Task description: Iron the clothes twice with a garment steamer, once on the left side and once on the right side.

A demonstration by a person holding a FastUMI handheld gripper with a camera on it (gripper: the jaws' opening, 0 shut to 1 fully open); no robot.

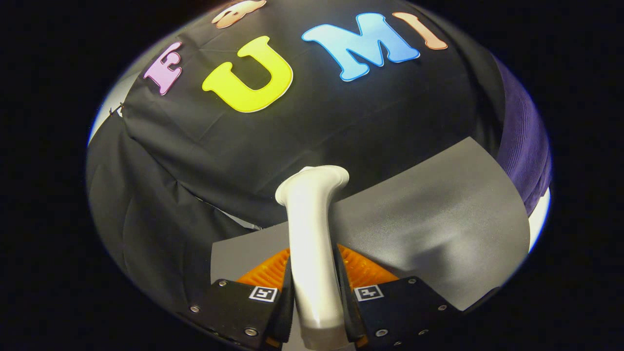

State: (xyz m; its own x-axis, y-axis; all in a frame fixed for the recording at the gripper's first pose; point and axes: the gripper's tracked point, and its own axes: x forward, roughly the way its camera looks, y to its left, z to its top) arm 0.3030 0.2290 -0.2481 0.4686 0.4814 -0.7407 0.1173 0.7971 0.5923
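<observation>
A white garment steamer (312, 234) stands up between my two fingers, its handle pressed on both sides and its curved head rising ahead of them, above the grey table top (438, 219). My gripper (313, 287) is shut on the steamer's handle. A dark purple garment (524, 141) hangs beyond the table at the far right, well off to the side of the steamer's head.
The booth's black cloth wall (292, 131) stands close behind the table and wraps around on the left. The grey table's edge runs just left of my fingers.
</observation>
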